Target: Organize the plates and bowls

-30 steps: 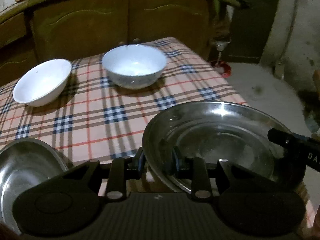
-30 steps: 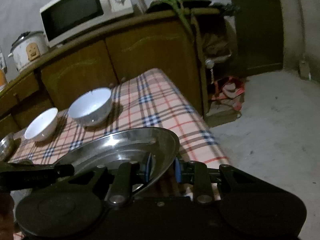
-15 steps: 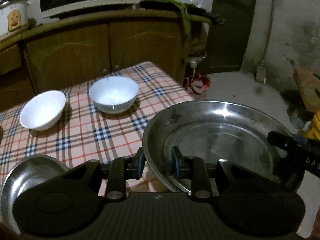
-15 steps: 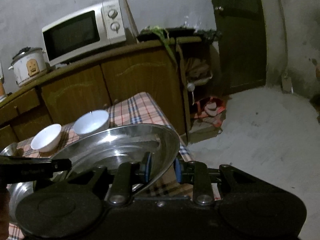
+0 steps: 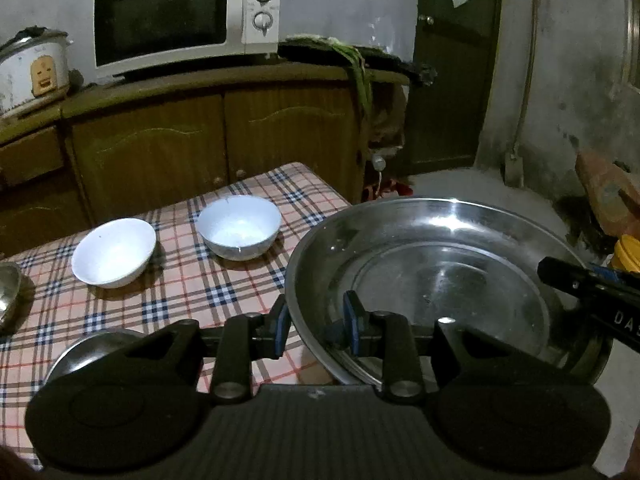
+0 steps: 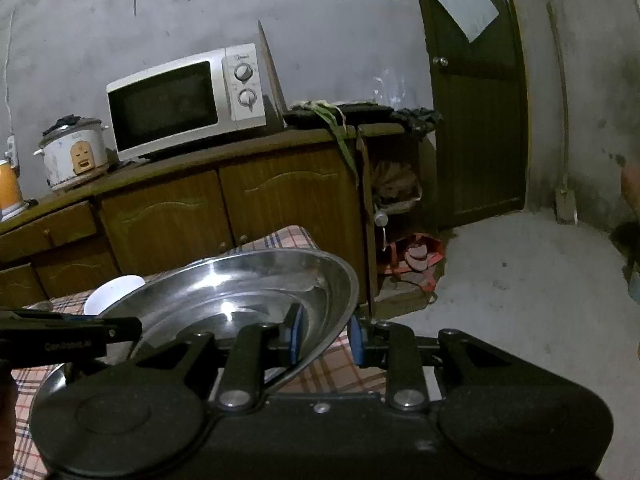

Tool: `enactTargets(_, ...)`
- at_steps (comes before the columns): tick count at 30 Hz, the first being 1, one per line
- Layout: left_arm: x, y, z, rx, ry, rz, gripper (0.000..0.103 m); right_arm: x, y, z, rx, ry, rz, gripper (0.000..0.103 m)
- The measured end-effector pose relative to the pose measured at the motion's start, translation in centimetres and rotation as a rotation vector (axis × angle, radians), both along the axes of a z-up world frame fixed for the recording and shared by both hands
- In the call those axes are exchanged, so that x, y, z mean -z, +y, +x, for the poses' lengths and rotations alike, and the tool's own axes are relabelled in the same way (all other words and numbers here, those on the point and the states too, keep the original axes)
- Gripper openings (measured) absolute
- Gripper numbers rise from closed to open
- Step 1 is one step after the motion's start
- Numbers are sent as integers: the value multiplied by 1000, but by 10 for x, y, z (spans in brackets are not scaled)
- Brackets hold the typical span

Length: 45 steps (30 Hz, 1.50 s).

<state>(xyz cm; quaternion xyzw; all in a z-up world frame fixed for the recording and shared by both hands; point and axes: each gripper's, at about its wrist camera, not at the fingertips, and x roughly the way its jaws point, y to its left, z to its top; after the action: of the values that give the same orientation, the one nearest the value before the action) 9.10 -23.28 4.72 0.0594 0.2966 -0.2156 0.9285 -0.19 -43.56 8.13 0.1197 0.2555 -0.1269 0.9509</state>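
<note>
Steel plate (image 5: 440, 280) gripped at opposite rims by left gripper (image 5: 316, 326) and right gripper (image 6: 326, 338), held above checked tablecloth (image 5: 180, 292), two white bowls (image 5: 238, 226) at ten o'clock.

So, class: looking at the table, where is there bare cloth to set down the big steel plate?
Bare cloth lies in front of the two white bowls, between them and the steel dish at the near edge. The far strip is crowded by the bowls; another steel piece sits at the left.

two bowls (image 5: 114, 252) (image 5: 239, 226) side by side on table (image 5: 180, 296); steel plate (image 5: 440, 280) right of them; microwave (image 5: 186, 20) on cabinet (image 5: 200, 136) behind.
</note>
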Motion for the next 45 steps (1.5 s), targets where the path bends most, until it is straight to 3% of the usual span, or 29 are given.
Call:
enactTargets(20,-19,20,-28,-26,-76,9,28,-20,24,-18,-21,-33,-27,31)
enactTargets(45,-26,51,-38,-86,-106,22,29,-29,46,-14,-99,-45,-32,31)
